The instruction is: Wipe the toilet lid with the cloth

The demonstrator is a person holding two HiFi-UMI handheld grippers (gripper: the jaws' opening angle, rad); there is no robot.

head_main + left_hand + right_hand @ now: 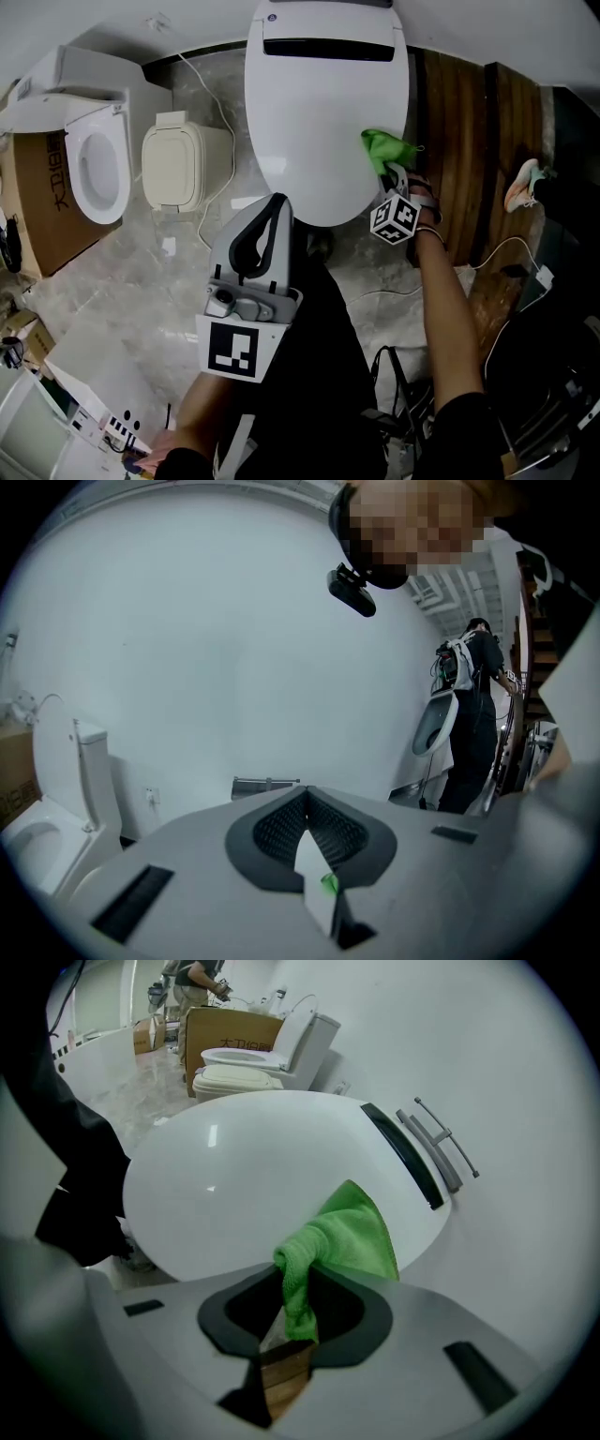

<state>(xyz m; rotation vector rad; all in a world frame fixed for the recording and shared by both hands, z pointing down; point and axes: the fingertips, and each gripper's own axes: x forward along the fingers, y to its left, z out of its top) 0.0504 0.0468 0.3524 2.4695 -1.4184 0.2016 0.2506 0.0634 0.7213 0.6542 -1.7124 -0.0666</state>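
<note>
We are clamping one green cloth (354,1237) in our right gripper (298,1283) at the right edge of the toilet lid (319,122). Our left gripper (306,797) is clenched empty, its view alone showing a bystander (475,714).

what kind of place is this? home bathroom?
Likely a sanitary-ware showroom or storeroom, not a home: white toilet lid, second toilet and beige toilet close together, cardboard box alongside.

The left gripper (275,202) is pale grey with black ribbed jaw pads. Its marker cube (232,349), at 6 o'clock, bears black-and-white squares. The right gripper (396,176) carries a similar checkered cube (395,217). The black sleeve (459,422), at 5 o'clock, looks short.
</note>
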